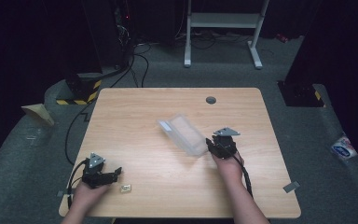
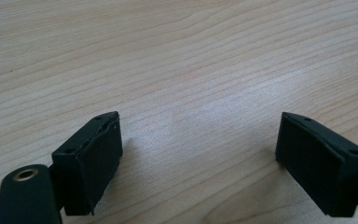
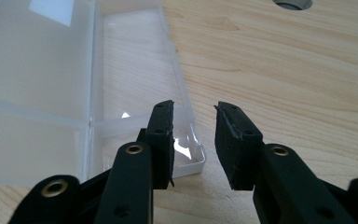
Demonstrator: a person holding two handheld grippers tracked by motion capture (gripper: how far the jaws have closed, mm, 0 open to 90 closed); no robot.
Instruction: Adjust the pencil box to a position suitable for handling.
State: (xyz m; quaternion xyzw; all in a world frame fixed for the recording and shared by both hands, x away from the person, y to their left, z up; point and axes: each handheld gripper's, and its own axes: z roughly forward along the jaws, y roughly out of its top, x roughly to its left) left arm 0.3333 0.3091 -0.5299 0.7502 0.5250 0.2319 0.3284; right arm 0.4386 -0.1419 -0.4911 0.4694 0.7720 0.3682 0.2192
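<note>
A clear plastic box (image 1: 184,134) lies open in the middle of the wooden table (image 1: 168,107), its lid folded out flat beside the tray. My right gripper (image 1: 213,145) is at the box's near right corner. In the right gripper view the right gripper (image 3: 193,112) is open with a narrow gap and only bare wood between the jaws. One jaw stands over the corner of the empty tray (image 3: 130,70), and the lid (image 3: 32,70) lies to the left. My left gripper (image 1: 116,171) rests near the front left edge. In its own view the left gripper (image 2: 200,135) is wide open over bare wood. A small pale object (image 1: 125,188) lies just right of it.
A grey cable hole (image 1: 210,100) sits near the table's far edge, also in the right gripper view as a cable hole (image 3: 292,3). Black cables (image 1: 74,135) run off the left side. A white stand (image 1: 223,28) is on the floor behind, and a packet (image 1: 343,148) lies on the floor at the right.
</note>
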